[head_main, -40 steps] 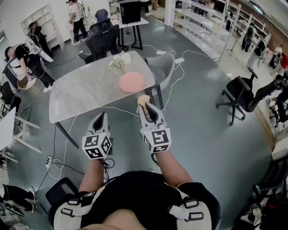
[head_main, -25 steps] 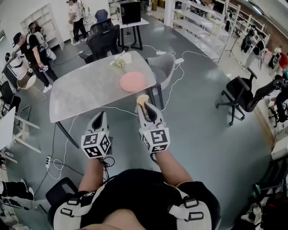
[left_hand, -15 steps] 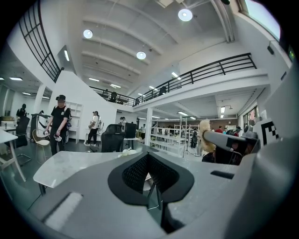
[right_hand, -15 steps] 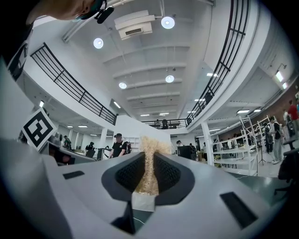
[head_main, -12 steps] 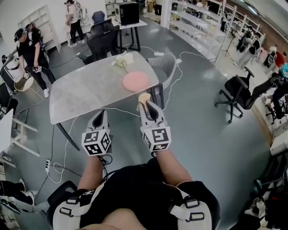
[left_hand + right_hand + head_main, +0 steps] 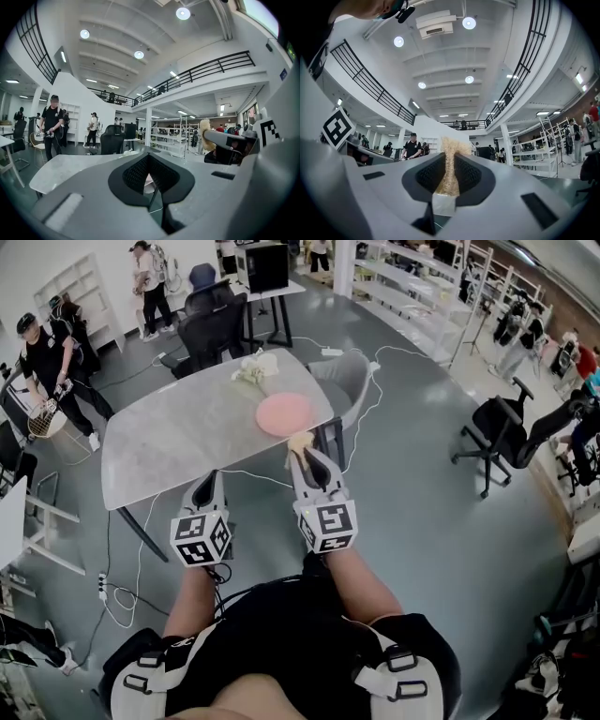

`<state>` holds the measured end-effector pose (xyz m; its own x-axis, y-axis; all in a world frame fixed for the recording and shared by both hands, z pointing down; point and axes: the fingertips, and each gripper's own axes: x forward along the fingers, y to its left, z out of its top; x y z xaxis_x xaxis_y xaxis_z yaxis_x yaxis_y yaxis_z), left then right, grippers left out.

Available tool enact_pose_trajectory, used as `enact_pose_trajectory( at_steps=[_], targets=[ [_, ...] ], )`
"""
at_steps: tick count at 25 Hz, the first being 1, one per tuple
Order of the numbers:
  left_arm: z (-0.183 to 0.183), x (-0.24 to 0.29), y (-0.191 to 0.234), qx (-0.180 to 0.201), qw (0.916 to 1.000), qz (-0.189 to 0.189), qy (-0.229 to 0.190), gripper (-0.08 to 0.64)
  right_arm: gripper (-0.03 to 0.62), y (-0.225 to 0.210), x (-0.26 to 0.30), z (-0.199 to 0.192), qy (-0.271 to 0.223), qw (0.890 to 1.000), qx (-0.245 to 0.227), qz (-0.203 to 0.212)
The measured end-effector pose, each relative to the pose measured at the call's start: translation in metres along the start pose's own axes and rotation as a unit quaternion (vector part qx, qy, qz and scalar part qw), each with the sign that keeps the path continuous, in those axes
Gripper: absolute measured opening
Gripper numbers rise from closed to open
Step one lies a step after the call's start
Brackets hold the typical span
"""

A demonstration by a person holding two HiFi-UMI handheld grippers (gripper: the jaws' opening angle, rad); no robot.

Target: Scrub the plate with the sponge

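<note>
A pink plate (image 6: 284, 414) lies near the right end of the grey table (image 6: 178, 437) in the head view. My right gripper (image 6: 302, 455) is shut on a tan fibrous sponge (image 6: 298, 442), held in the air short of the table's near right corner. In the right gripper view the sponge (image 6: 449, 164) stands pinched between the jaws. My left gripper (image 6: 208, 482) hangs to the left of it, short of the table's near edge, jaws shut with nothing between them. Through its jaws the plate (image 6: 147, 179) shows as a pale sliver.
A white crumpled cloth-like bundle (image 6: 250, 367) lies on the table beyond the plate. A grey chair (image 6: 339, 382) stands at the table's right end, black office chairs (image 6: 214, 329) behind it. Cables (image 6: 122, 587) trail on the floor. People (image 6: 42, 352) stand at the far left.
Both grippers have stayed in nearly the same pose, drifting slightly. The table and plate have shifted a little in view. The people at the far left have moved about.
</note>
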<state>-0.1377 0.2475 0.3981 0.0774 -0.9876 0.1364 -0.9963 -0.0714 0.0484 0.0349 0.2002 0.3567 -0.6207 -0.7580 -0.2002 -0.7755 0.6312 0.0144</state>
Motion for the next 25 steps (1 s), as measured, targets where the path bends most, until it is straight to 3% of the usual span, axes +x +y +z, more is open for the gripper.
enact_pose_trajectory(
  at_steps=[8, 25],
  targets=[
    [-0.003, 0.090, 0.004, 0.000, 0.9999, 0.005, 0.012, 0.005, 0.052, -0.056, 0.072, -0.029, 0.000, 1.000, 0.018, 0.012],
    [0.032, 0.297, 0.002, -0.001, 0.9992, 0.019, 0.035, 0.005, 0.052, -0.195, 0.227, -0.072, 0.026, 0.998, 0.039, 0.045]
  ],
)
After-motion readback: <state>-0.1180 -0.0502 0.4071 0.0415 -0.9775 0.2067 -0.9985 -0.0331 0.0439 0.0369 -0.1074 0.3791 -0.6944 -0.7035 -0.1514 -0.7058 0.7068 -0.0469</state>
